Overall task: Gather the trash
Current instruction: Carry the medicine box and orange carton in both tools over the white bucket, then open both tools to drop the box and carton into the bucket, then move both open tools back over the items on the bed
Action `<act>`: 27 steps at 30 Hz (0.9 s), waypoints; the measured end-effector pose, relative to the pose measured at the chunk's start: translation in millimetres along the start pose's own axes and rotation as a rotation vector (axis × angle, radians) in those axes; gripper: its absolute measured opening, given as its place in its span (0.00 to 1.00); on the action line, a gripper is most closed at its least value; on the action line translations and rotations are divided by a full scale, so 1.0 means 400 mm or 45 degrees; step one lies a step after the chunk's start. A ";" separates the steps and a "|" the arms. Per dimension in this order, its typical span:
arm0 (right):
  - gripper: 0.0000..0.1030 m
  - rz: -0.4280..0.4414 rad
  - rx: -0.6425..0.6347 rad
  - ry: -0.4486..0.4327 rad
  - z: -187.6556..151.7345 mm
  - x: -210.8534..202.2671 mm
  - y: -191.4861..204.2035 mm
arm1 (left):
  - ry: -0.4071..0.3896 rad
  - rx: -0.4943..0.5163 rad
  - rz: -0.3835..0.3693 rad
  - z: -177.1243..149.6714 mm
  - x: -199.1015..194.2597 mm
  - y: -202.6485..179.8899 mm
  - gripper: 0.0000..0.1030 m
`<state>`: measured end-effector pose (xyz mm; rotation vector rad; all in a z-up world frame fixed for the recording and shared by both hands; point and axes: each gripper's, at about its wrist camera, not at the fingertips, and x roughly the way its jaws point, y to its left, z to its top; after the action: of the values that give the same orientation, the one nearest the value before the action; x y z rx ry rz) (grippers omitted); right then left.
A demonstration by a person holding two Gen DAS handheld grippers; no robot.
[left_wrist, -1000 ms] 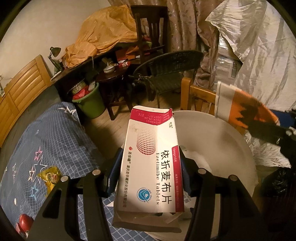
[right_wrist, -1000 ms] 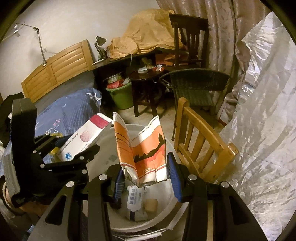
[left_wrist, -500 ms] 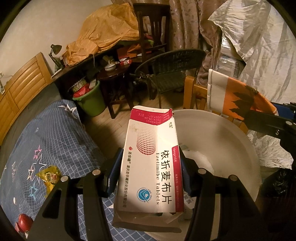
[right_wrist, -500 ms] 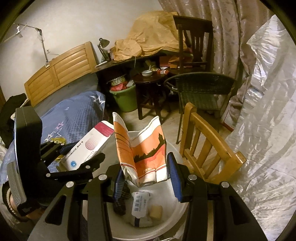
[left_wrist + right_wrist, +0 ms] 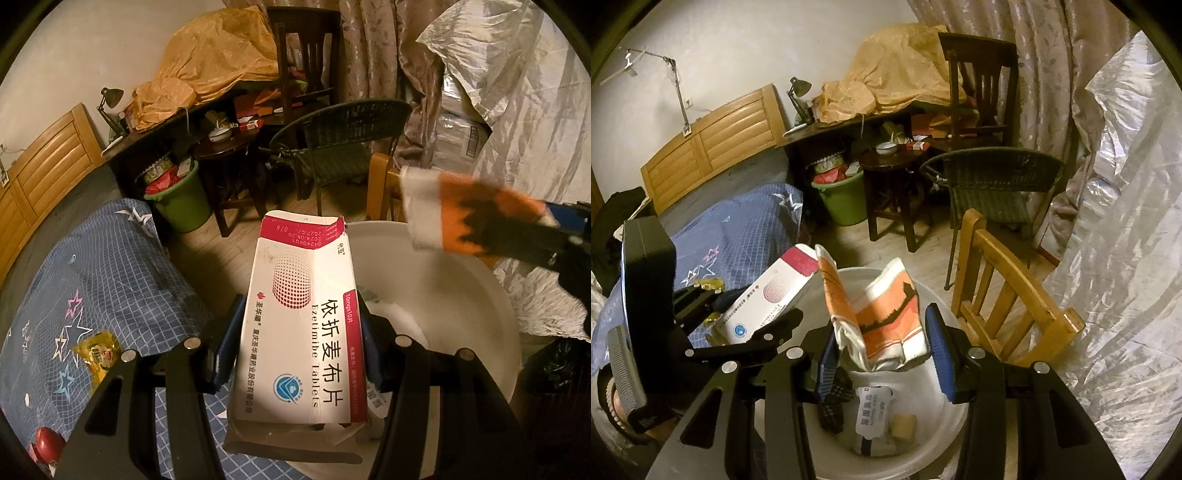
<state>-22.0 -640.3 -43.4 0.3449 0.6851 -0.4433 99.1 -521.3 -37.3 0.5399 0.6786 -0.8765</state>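
Observation:
My left gripper (image 5: 299,354) is shut on a white and red Ezetimibe tablet box (image 5: 303,325), held over the near rim of a white bin (image 5: 480,295). The box also shows in the right wrist view (image 5: 764,299). My right gripper (image 5: 882,354) has its jaws parted wider than the orange and white packet (image 5: 882,317) between them; the packet touches only the left pad, above the bin (image 5: 934,454). The packet shows blurred in the left wrist view (image 5: 469,218). Several discarded wrappers (image 5: 871,413) lie inside the bin.
A blue star-patterned bedspread (image 5: 92,288) lies left with a yellow wrapper (image 5: 98,354) and a red item (image 5: 48,443) on it. A wooden chair (image 5: 1001,299) stands right of the bin. A green bucket (image 5: 846,199), wicker chair (image 5: 993,184) and silver sheet (image 5: 1126,258) lie beyond.
The right gripper's jaws have spread apart, so the orange packet is loose and has sunk slightly. The view has risen a little above the bin. The left gripper holds its box still.

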 end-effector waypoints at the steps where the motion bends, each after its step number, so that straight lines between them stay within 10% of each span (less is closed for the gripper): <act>1: 0.64 -0.008 0.004 -0.001 0.001 0.003 0.000 | -0.005 0.015 -0.002 0.000 0.001 -0.005 0.55; 3: 0.66 -0.029 0.029 -0.010 0.003 0.005 -0.010 | 0.001 0.020 0.022 0.001 0.007 -0.008 0.73; 19: 0.66 -0.062 0.064 -0.035 -0.021 -0.005 -0.027 | -0.017 -0.015 0.036 -0.003 -0.003 0.001 0.74; 27: 0.72 -0.182 0.013 -0.283 -0.076 -0.082 0.035 | -0.103 -0.113 0.196 -0.079 -0.072 0.046 0.85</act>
<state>-53.6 -605.9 -41.2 0.2524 0.4924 -0.6118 91.3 -475.4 -34.9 0.4680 0.5913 -0.7171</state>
